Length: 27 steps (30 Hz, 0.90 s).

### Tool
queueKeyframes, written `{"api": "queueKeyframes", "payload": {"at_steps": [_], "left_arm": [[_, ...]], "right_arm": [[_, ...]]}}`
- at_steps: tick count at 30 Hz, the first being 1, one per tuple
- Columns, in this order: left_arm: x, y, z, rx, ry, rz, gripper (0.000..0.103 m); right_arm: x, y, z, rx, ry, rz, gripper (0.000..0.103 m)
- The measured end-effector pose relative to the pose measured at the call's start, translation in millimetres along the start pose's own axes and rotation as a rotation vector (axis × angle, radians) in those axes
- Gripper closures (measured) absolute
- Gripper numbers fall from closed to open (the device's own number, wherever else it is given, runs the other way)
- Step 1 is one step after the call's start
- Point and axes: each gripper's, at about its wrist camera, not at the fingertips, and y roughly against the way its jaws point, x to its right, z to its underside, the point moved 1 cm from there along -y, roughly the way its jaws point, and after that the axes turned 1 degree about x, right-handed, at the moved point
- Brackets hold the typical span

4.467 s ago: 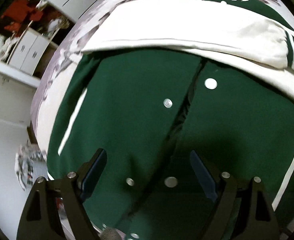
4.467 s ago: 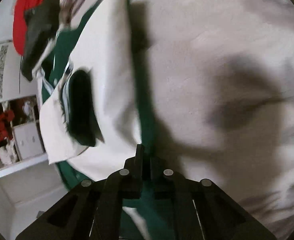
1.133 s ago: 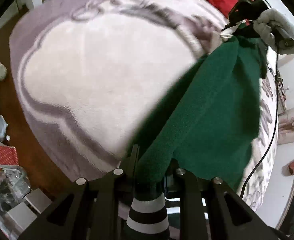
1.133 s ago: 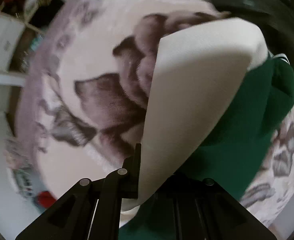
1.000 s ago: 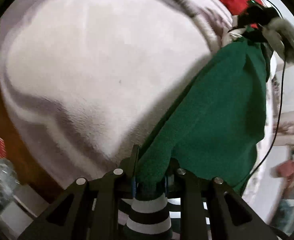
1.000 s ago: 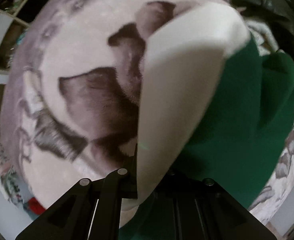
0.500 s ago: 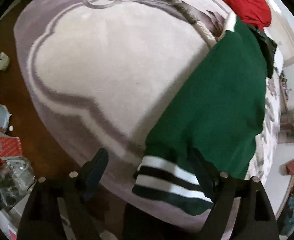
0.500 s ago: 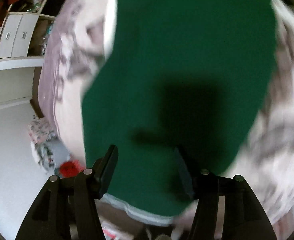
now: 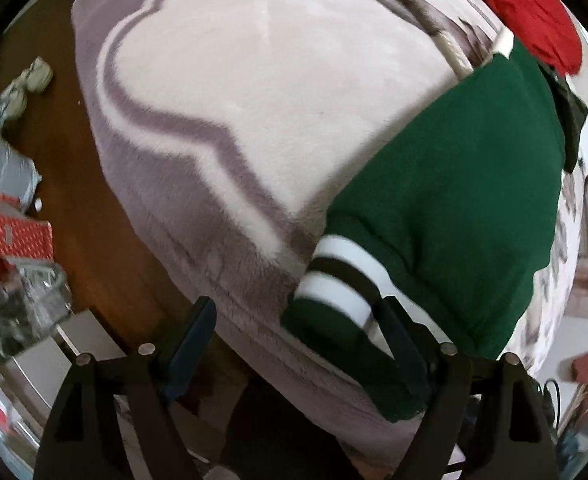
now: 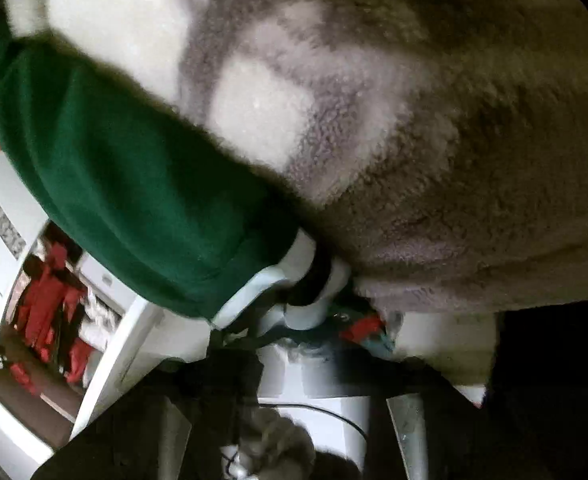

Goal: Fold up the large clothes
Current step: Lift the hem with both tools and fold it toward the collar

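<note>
Release is being completed: the jacket (image 9: 462, 184) is lying flat on the blanket (image 9: 253, 80), its striped cuff (image 9: 342, 276) just ahead of the left tongs (image 9: 294, 332), whose jaws are being held apart and empty. A second ago, both tongs were clamped on it. The right tongs' fingers are not visible, so their state cannot be told; the cuff (image 10: 306, 276) is lying close ahead.

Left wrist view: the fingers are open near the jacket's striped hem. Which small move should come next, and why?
Probably close the left gripper on the striped hem of the green jacket: its open fingers flank that corner, which lies loose on the blanket.
</note>
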Motion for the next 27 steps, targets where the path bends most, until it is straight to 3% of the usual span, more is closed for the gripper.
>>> {"api": "queueKeyframes", "payload": {"at_steps": [5, 11, 13, 17, 19, 20, 21, 25, 27], "left_arm": [[-6.1, 0.1, -7.1, 0.016, -0.02, -0.027, 0.021], [-1.5, -24.4, -25.0, 0.047, -0.071, -0.04, 0.02], [-0.6, -41.2, -29.8, 0.033, -0.1, -0.088, 0.018], [-4.9, -47.1, -34.8, 0.021, -0.087, -0.09, 0.015], [-5.9, -37.0, -31.2, 0.035, -0.097, -0.084, 0.015], [-6.5, -33.7, -29.4, 0.041, -0.101, -0.088, 0.015], [-5.9, -31.9, -27.0, 0.045, -0.104, -0.091, 0.015], [-6.3, -39.1, -23.8, 0.048, -0.087, -0.092, 0.015], [-5.8, -43.1, -25.3, 0.052, -0.068, -0.09, 0.015]], "right_arm": [[-3.0, 14.0, 43.7, 0.031, 0.126, 0.119, 0.098], [12.2, 7.1, 35.1, 0.03, 0.087, 0.169, 0.099], [12.2, -20.3, 33.5, 0.043, 0.137, 0.226, 0.099], [-6.2, -27.4, 27.8, -0.044, 0.287, 0.329, 0.096], [-12.8, -19.6, 33.8, -0.132, 0.336, 0.331, 0.079], [-18.8, -14.1, 37.3, -0.143, 0.363, 0.324, 0.058], [-18.7, -2.5, 37.5, -0.129, 0.38, 0.311, 0.044], [-9.9, 21.1, 15.6, -0.08, 0.328, 0.238, 0.042], [-8.7, 10.2, -2.1, -0.082, 0.296, 0.19, 0.042]]}}
